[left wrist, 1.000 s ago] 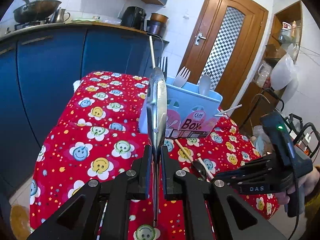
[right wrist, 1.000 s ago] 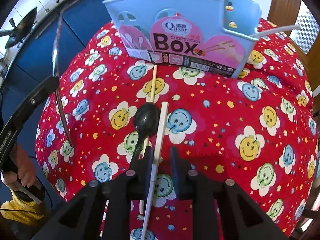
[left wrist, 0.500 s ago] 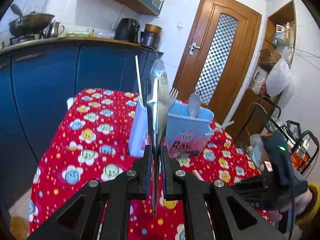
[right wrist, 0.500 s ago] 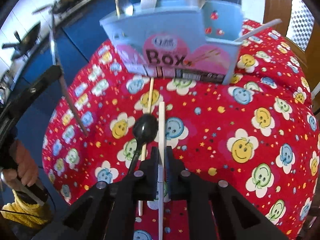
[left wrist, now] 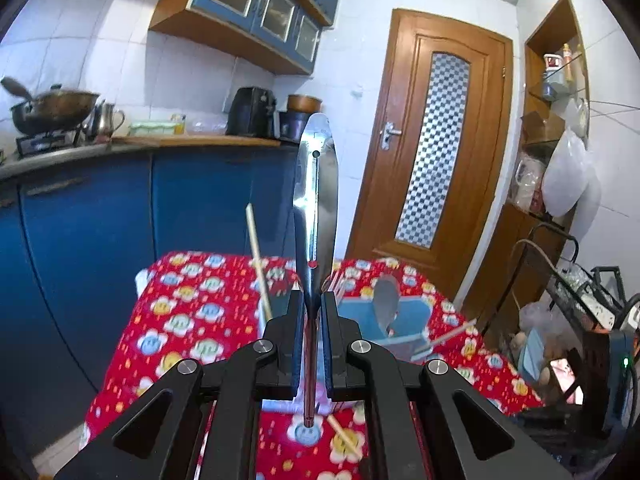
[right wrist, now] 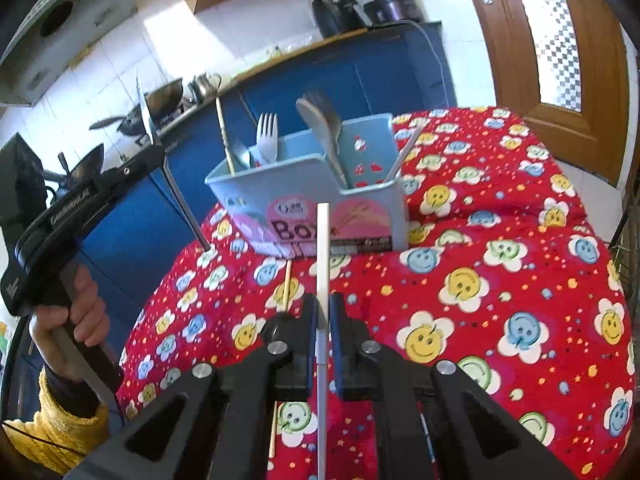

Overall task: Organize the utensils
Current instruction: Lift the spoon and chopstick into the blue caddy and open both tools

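Clamping a metal knife (left wrist: 314, 216), the left tool (left wrist: 313, 308) holds it upright above the worktop (left wrist: 192, 312); the broad end rises past the fingers and the thin end hangs below them over the red smiley cloth. From the right wrist view the same knife (right wrist: 168, 164) stands tilted in that tool (right wrist: 156, 152), its lower tip close over the cloth to the left of the box (right wrist: 308, 184), apart from it.

The right tool (right wrist: 323, 312) is closed on a white chopstick (right wrist: 322, 264), which runs straight ahead between the fingers and points at the front of the box, its far end overlapping the pink label in this view. Whether it touches the box cannot be told.

The blue box stands on the cloth and holds a fork (right wrist: 267, 136), a spoon (right wrist: 320, 120), a wooden chopstick (right wrist: 225, 136) and another white chopstick (right wrist: 406, 148) leaning out at its right corner. On the cloth just left of the right tool lie a wooden stick (right wrist: 286, 284) and a dark ladle (right wrist: 276, 326), partly hidden by the left finger.
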Demonstrator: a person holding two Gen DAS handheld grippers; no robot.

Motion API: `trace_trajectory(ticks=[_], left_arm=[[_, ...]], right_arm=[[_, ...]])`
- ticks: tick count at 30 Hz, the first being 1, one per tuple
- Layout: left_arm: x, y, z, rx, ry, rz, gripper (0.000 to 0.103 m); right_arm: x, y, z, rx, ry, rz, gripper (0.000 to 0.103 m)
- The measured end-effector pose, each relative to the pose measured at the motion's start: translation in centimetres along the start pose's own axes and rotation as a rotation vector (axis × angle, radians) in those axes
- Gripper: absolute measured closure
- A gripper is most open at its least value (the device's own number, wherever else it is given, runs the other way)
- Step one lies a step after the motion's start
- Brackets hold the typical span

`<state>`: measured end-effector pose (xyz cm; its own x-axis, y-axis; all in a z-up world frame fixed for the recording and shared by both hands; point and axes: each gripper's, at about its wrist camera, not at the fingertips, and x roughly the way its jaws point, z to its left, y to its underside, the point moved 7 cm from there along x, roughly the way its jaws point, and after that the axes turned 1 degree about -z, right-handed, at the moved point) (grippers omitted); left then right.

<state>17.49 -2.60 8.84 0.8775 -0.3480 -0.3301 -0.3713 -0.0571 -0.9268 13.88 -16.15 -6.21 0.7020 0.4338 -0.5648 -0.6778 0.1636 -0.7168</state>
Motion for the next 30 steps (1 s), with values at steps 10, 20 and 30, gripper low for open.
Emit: trace_trajectory(ticks=[10,20,30], left_arm=[[1.6,-3.8,-0.6,0.008,-0.029,-0.097,0.095],[3.5,-5.8,0.8,-0.026,-0.066,-0.17,0.095],[5.9,-2.7,1.1,-0.013,-0.052,-0.12,0.095]], right_arm=[[-1.7,-2.5,-1.5,0.013,0.001,-0.126,0.095],[-2.7,-6.1,-1.8,-0.004,-0.022,-0.237,0.095],[-1.7,-11.2,-0.6,-0.048,-0.03,-0.346,0.095]])
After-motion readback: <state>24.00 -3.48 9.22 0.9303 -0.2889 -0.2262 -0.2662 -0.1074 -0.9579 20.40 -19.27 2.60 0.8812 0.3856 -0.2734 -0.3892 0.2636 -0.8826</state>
